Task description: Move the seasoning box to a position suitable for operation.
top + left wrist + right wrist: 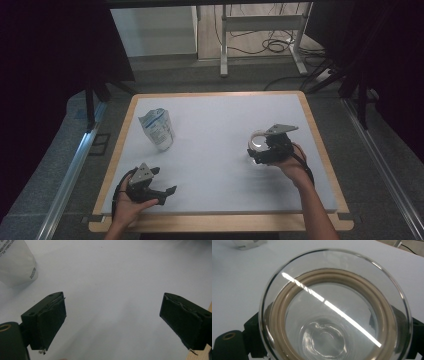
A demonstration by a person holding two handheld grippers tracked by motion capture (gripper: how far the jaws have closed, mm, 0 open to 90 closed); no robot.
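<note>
A clear glass lid (332,302) with a tan seal ring is clamped between my right gripper's (334,340) black jaws, which show at its left and right sides. In the high view this right gripper (261,151) holds the glass lid (257,140) just above the white table top (220,115), right of centre. A blue-and-white pouch (157,129) stands upright at the table's left. My left gripper (162,181) rests near the front left edge, jaws wide apart and nothing between them. From the left gripper (112,322), the pouch (15,262) sits at the upper left.
The white top has a wooden rim (215,222). Metal rails (70,175) run along both sides of the table. Beyond the far edge stand a desk frame (260,22) and loose floor cables (275,46). Dark curtains hang at left and right.
</note>
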